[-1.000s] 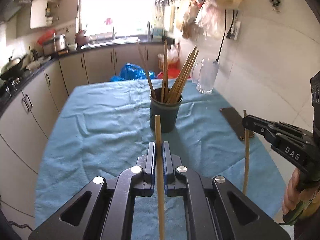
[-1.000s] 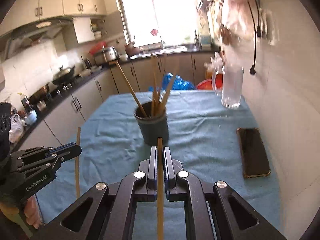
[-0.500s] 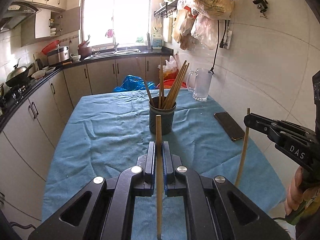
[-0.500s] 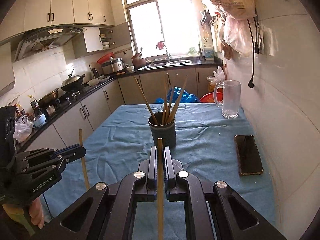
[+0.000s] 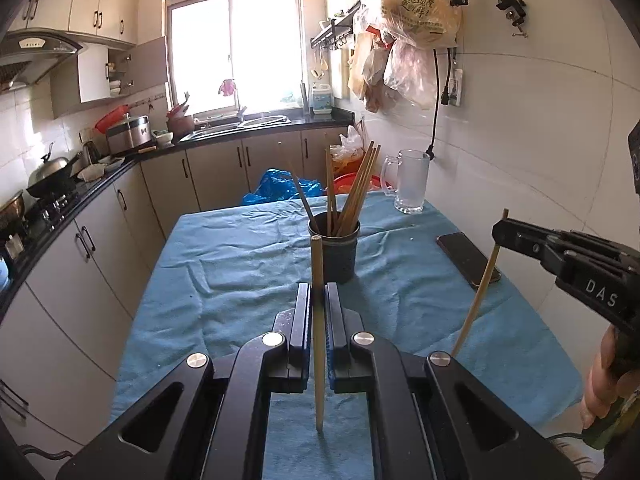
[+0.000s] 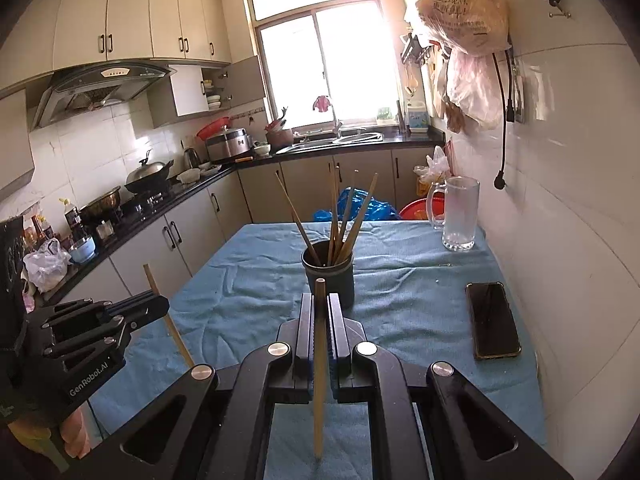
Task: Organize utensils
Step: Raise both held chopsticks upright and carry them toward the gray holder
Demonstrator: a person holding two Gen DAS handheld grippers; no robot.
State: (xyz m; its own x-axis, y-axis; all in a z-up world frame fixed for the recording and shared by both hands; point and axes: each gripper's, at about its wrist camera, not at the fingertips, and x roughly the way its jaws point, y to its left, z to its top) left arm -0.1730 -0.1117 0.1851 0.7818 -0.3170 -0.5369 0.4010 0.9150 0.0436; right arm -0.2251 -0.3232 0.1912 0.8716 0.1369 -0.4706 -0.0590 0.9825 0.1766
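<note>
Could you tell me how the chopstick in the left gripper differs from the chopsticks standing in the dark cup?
The chopstick in the left gripper is clamped between shut jaws, above the blue cloth; the chopsticks in the dark cup rest loose in the cup. The held one stands nearly upright and alone; the cup's lean outward in a fanned bunch. All are plain, slender wooden sticks.

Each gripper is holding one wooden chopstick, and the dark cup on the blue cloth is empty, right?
Not quite. The dark round cup on the blue cloth is not empty: several wooden chopsticks stand in it, as the right wrist view shows. The rest is right: the left gripper and the right gripper are each shut on one wooden chopstick.
</note>
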